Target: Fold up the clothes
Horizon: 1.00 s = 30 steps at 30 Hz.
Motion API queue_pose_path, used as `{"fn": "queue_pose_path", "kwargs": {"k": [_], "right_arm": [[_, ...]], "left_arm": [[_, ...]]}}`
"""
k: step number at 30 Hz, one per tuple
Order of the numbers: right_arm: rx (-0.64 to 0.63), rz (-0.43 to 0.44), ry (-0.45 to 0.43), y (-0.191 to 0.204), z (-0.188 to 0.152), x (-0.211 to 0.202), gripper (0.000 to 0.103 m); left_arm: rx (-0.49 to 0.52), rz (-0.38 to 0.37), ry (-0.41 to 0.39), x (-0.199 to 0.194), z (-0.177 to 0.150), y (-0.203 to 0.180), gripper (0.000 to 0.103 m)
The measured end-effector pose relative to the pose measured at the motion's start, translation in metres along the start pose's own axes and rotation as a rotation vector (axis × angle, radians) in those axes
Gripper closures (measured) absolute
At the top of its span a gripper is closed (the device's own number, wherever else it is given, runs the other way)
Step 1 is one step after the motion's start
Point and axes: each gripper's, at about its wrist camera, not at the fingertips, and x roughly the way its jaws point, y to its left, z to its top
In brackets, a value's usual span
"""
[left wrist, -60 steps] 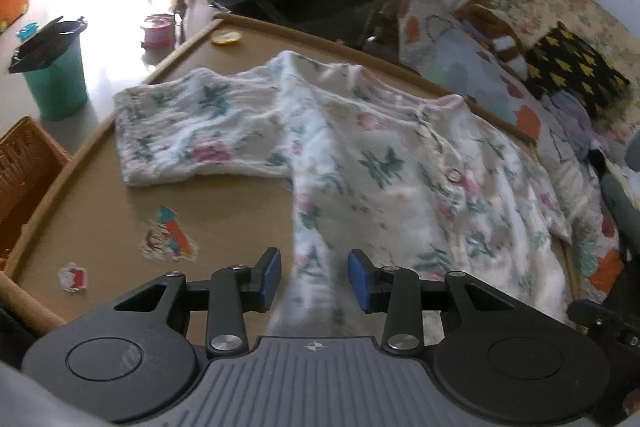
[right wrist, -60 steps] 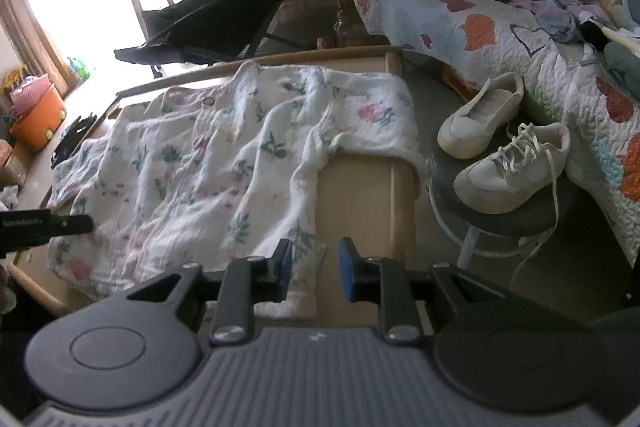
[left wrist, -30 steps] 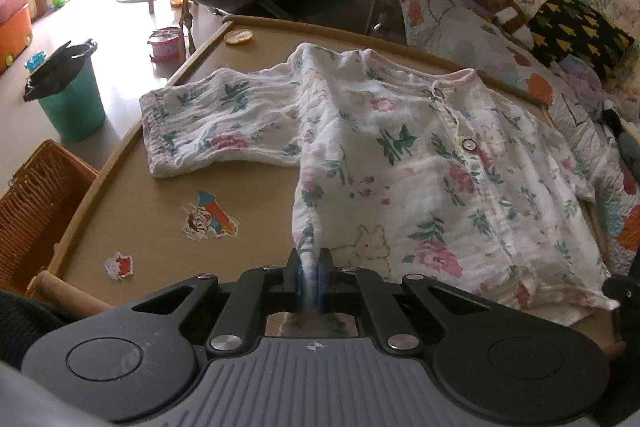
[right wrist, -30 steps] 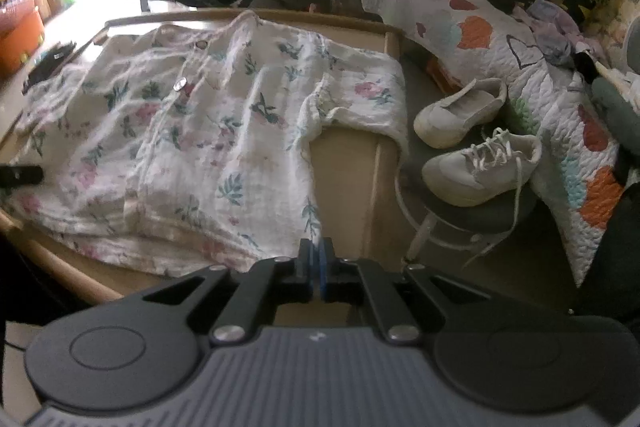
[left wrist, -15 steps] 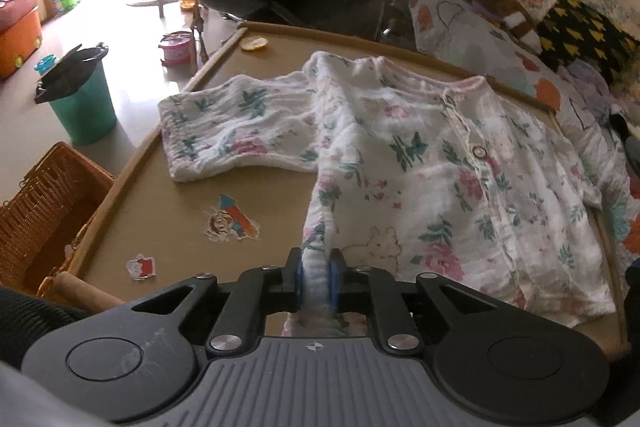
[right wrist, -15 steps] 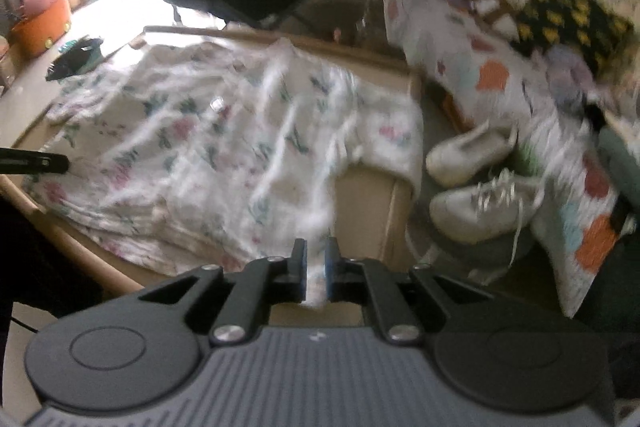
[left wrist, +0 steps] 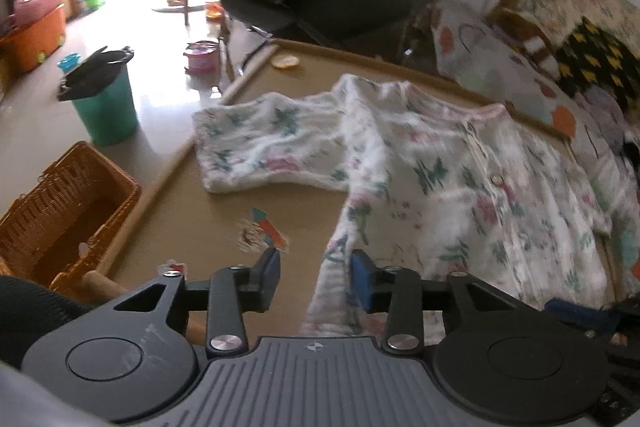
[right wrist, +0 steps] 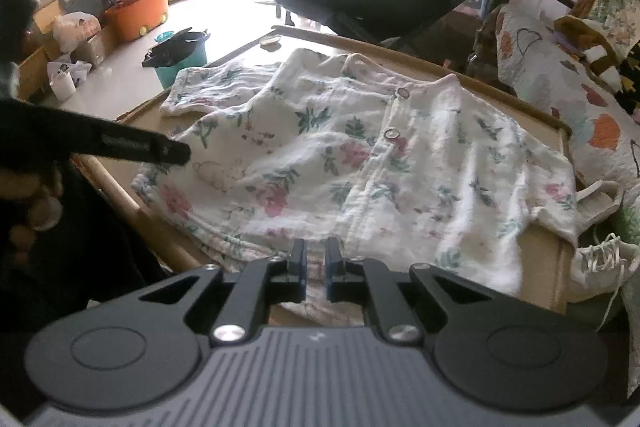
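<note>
— So, what is the cloth like?
— One crinkled, gauzy floral shirt, white with pink flowers and green leaves, spread across the tan worktop in mid-frame; two round snap buttons show along its placket.
— And the grippers?
— The left gripper has just been opening: blue pads apart, a hem fold hanging loose between them against the right pad. The right gripper, at lower centre, has its pads nearly together, pinching the near hem.
— Anything else?
— One woven wicker basket lower left, one teal bin, two white laced shoes at the right edge.
</note>
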Motion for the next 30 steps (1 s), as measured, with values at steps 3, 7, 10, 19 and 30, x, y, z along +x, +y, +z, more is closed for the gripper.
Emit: {"fn": "queue_pose_path", "kwargs": {"k": [3,7,10,19,30], "right_arm": [[0.0,-0.021,0.008,0.0,-0.002,0.005,0.095],[0.014,-0.046,0.019,-0.003,-0.004,0.011,0.094],[0.017,-0.061,0.028,-0.003,-0.008,0.014,0.089],[0.055,-0.046,0.022,-0.011,-0.01,0.01,0.098],[0.149,-0.062,-0.031,-0.031,-0.007,-0.01,0.101]], "left_arm": [[-0.021,-0.008,-0.006,-0.003,0.002,0.003,0.06],[-0.001,-0.015,-0.021,-0.008,0.003,-0.002,0.06],[0.027,-0.014,-0.038,-0.012,0.004,-0.007,0.06],[0.063,-0.068,-0.037,-0.02,0.007,-0.017,0.06],[0.426,-0.327,0.019,-0.006,-0.026,-0.088,0.06]]}}
